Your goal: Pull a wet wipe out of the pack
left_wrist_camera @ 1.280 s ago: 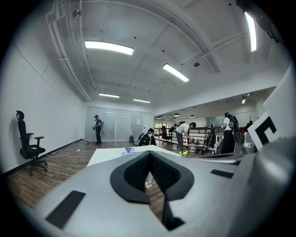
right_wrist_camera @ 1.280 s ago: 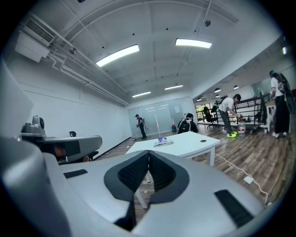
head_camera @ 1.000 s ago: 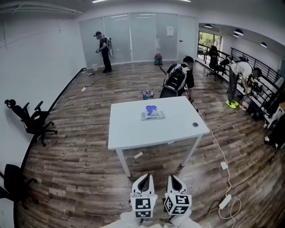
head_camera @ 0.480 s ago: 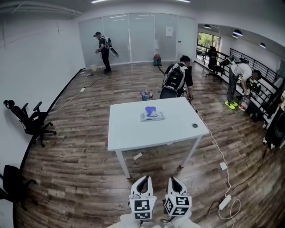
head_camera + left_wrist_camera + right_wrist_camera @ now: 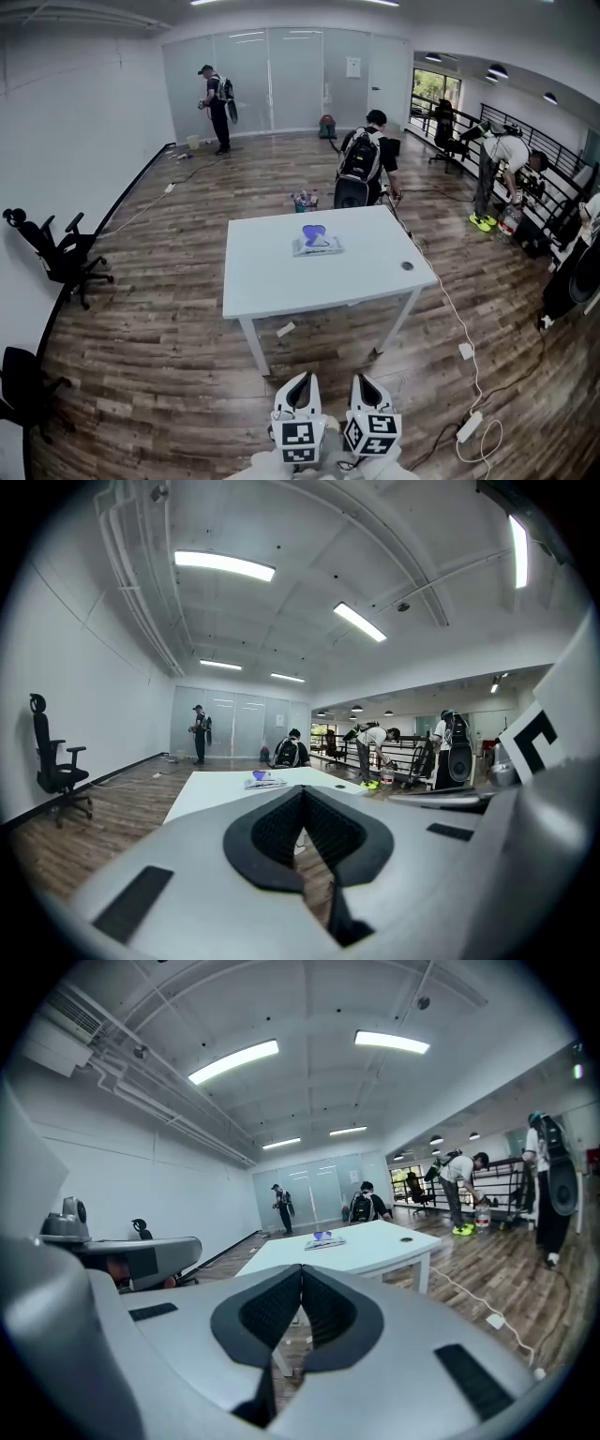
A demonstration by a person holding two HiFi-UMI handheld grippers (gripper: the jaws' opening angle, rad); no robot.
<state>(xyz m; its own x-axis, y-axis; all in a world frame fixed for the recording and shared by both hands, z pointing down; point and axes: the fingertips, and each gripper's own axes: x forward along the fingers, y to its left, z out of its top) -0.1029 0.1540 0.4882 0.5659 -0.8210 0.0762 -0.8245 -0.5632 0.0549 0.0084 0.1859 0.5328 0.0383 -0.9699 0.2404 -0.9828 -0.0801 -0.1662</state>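
Floor (image 5: 178, 375) open — table (image 5: 281, 281) ahead, top free ard pack (image 5: 317, 245)

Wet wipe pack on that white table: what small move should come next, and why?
Probably step forward and bring both grippers up to the table. The wet wipe pack lies on the table's far half, while the left gripper and right gripper hang well short of its near edge, fingers together with nothing between them.

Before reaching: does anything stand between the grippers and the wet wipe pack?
Nothing visible does: only floor and bare table lie between the left gripper, the right gripper and the wet wipe pack.
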